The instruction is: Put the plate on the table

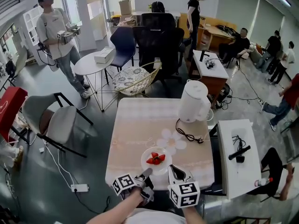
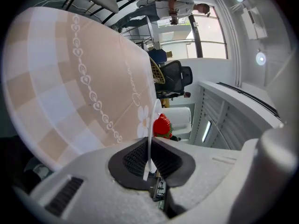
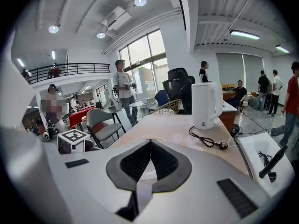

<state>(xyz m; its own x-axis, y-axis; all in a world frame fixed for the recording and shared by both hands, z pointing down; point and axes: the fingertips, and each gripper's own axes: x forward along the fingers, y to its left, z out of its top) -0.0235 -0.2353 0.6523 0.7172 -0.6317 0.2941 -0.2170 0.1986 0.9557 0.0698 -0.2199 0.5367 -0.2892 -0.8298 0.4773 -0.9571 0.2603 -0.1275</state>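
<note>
A white plate [image 1: 156, 160] with red strawberries [image 1: 155, 158] sits over the near edge of the beige checked table [image 1: 140, 125]. My left gripper [image 1: 147, 172] is shut on the plate's near rim. In the left gripper view that rim [image 2: 151, 129] runs edge-on between the pads, with a strawberry [image 2: 162, 125] just beyond. I cannot tell whether the plate touches the cloth. My right gripper [image 1: 174, 169] is beside the plate's right edge. In the right gripper view its jaws [image 3: 150, 142] meet with nothing visibly between them.
A white electric kettle [image 1: 193, 101] stands at the table's far right, and its black cord [image 1: 189, 134] trails toward the middle. A white side table [image 1: 238, 157] with a black tool adjoins the right edge. Chairs, a round table and several people are farther off.
</note>
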